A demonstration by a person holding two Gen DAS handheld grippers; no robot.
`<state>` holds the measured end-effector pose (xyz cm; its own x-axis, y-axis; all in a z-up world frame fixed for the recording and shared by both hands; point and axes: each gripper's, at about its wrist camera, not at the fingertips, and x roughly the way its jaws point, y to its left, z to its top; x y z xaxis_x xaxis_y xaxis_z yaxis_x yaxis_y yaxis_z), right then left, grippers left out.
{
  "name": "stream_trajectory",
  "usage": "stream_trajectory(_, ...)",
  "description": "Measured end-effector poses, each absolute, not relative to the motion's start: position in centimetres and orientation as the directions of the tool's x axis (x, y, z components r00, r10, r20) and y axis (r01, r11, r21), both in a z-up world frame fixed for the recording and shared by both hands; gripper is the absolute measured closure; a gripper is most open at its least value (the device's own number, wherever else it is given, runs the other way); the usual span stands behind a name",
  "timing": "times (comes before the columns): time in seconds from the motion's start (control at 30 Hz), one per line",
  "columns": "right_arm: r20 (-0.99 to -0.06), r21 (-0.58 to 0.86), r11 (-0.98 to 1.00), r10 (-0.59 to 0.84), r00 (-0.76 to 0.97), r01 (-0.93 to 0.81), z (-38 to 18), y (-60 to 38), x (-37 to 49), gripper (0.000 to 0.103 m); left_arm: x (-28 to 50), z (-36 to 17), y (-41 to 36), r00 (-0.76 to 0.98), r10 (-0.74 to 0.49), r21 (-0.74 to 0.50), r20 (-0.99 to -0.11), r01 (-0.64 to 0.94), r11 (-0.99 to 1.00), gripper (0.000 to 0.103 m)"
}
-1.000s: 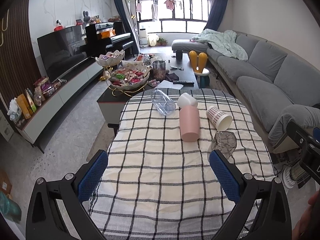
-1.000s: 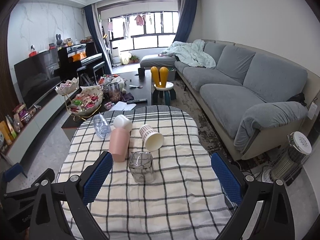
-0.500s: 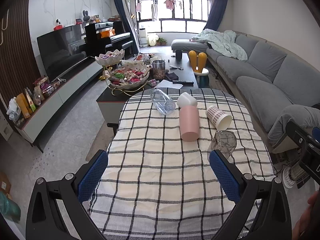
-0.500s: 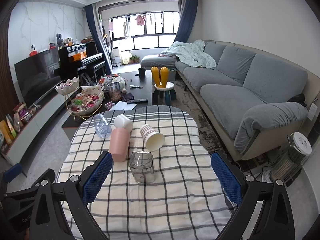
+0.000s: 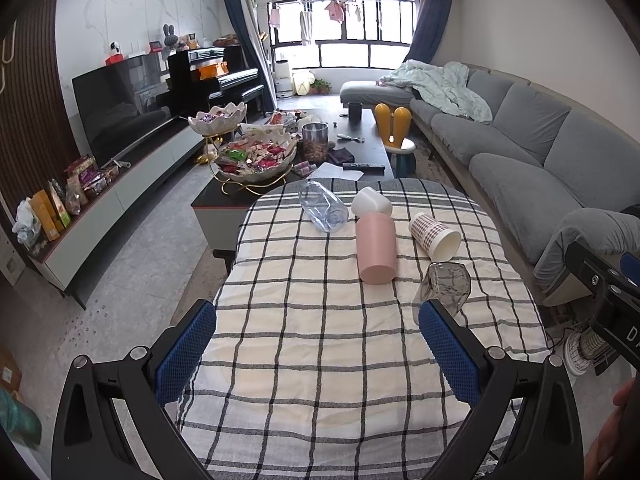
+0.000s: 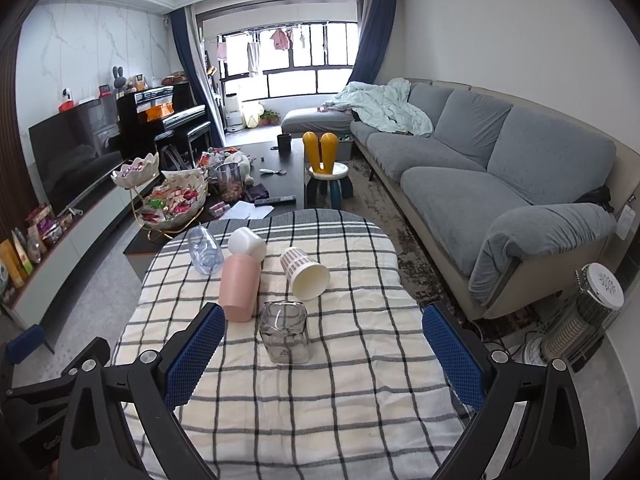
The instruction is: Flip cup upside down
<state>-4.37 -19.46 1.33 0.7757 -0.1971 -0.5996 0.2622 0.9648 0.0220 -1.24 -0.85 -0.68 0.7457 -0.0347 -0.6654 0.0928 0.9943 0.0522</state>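
Checked cloth covers the table [image 6: 360, 380]; nothing has shifted over the last second, both tongs hover as before, so the flip has not begun. Left gripper [image 5: 320, 344] and right gripper [image 6: 324, 344] gape wide, holding nothing. Smoky glass cup [image 6: 285, 334] lies on its side mid-table, nearest the right gripper, just beside the pink cup [image 6: 239, 287]. Paper cup [image 6: 305, 273], white cup [image 6: 247, 243] and clear bottle [image 6: 205, 251] lie toward the far edge. Target is probably the glass one; unclear.
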Motion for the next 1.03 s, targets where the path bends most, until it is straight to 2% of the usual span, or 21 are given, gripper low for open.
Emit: stream_trajectory(1.03, -0.602, 0.022, 0.965, -0.197, 0.774, 0.263, 1.26, -19.39, -4.39, 0.004, -0.87, -1.16, -0.77, 0.739, -0.025, 0.054, -0.673, 0.083, 0.995, 0.000)
